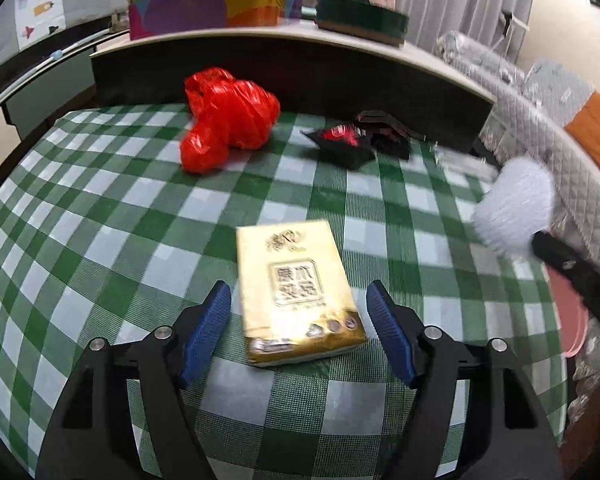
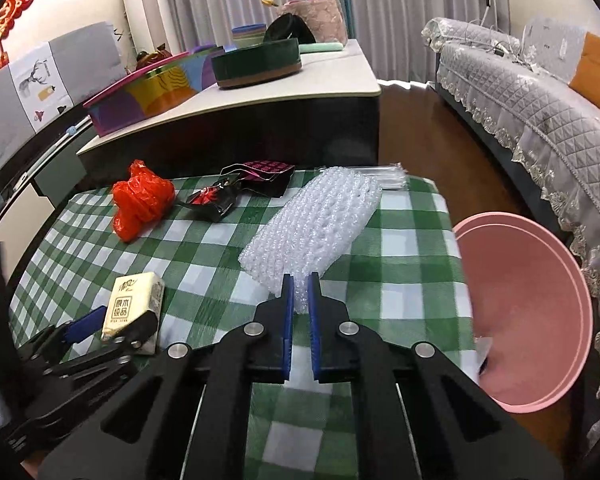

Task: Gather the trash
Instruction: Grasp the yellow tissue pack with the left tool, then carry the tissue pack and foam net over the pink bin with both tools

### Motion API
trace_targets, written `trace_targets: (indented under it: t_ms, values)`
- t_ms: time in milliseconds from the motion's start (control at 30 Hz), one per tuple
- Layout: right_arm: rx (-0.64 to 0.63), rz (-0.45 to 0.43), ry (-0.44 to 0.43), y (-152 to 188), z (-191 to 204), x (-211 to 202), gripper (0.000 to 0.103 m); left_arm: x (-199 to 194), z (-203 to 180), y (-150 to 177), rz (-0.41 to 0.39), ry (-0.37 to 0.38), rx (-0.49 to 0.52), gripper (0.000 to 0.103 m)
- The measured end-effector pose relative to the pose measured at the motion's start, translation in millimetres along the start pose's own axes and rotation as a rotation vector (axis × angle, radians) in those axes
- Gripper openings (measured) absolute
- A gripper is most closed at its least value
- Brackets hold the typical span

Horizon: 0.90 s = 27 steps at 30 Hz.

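My right gripper (image 2: 300, 288) is clamped on the bubble wrap (image 2: 312, 224) stretching ahead; left gripper (image 1: 298, 312) is spread, tissue pack (image 1: 296, 292) between its fingers (untouched), pink bin (image 2: 540, 312) right.

In the right wrist view, a tissue pack (image 2: 134, 304) lies at the lower left of the checked tablecloth (image 2: 400, 280), a crumpled plastic bag (image 2: 142, 204) above it toward the far edge. Two foil wrappers (image 2: 214, 200) lie right of the bag, bubble wrap (image 2: 312, 228) at centre, and a basin (image 2: 540, 308) beyond the cloth's right edge.
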State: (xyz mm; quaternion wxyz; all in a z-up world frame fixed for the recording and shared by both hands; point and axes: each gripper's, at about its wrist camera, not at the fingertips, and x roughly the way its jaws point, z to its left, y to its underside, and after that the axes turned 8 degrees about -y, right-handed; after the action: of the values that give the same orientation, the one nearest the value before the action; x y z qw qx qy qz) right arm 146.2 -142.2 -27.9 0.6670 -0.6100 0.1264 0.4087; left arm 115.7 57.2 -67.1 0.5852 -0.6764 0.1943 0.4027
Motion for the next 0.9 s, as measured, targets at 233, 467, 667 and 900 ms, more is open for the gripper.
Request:
trace_targets:
  t_ms: [233,467,667,900]
  values:
    - [-0.033,-0.013,0.022,4.1,-2.6,-22.3,0.007,-3.5,-5.3,-0.6,-0.014,-0.027,0.000,0.052]
    - [-0.051,-0.045,0.035,4.8,-4.0,-43.5,0.007,-22.9,-12.8,-2.3,-0.084,-0.013,0.013,0.052]
    - [-0.081,-0.058,0.057,10.6,-6.8,-60.0,0.007,-43.4,-25.2,-3.1,-0.142,0.023,0.028,0.052]
    - [-0.078,-0.083,0.081,17.5,-19.1,-81.8,0.007,-60.9,-40.0,1.3,-0.174,0.067,0.051,0.052]
